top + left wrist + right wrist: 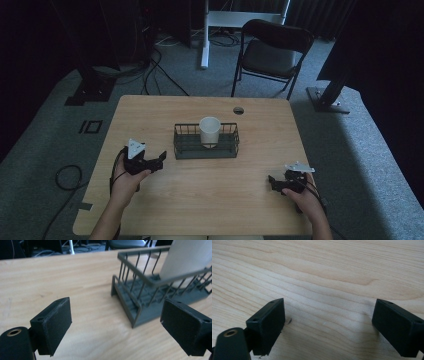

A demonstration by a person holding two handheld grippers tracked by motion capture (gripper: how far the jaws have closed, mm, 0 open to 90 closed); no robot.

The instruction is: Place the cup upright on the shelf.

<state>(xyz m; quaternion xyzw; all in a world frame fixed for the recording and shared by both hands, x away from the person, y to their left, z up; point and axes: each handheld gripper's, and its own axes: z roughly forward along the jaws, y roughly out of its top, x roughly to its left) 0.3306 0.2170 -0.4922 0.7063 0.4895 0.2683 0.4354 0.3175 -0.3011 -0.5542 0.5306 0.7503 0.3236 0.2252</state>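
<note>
A dark wire basket stands at the middle of the wooden table, and a white paper cup stands upright inside it. My left gripper rests low over the table just left of the basket, open with nothing between its jaws. In the left gripper view that gripper faces the basket's near corner, with the cup behind the wires. My right gripper sits near the table's front right, open over bare wood; its jaws hold nothing.
A black folding chair stands on the carpet beyond the table's far edge. A round cable hole lies near the far edge of the table. Cables run over the floor at the left.
</note>
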